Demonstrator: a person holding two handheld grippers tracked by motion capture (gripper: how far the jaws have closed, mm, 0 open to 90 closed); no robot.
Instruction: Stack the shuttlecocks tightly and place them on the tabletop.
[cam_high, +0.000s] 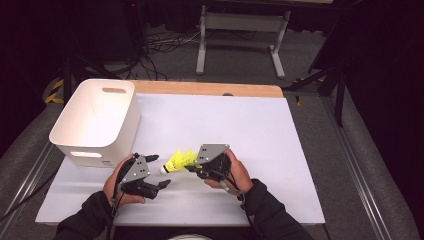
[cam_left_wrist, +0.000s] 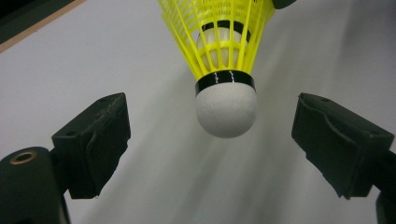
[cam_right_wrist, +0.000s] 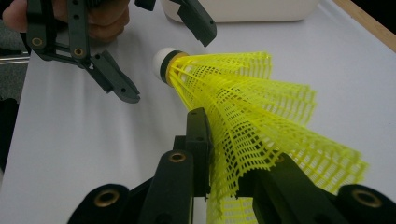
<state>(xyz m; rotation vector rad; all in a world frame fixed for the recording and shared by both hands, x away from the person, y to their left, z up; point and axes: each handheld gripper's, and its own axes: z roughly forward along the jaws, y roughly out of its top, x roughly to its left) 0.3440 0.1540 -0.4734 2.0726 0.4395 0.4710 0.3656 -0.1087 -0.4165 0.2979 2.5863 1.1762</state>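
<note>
Bright, even light falls from overhead onto the white surface (cam_high: 250, 130), while the floor around it sinks into near black. In the left gripper view, soft grey shadow streaks below the shuttlecock (cam_left_wrist: 226, 93) between the jaws, its cork sharp. In the right gripper view, the nearest netting by the jaws blurs.

yellow plastic mesh shuttlecock (cam_right_wrist: 243, 116), matt white cork tip, smooth white table (cam_high: 250, 130).

High view overhead — gripper views close, sharing shuttlecock (cam_left_wrist: 226, 109).
</note>
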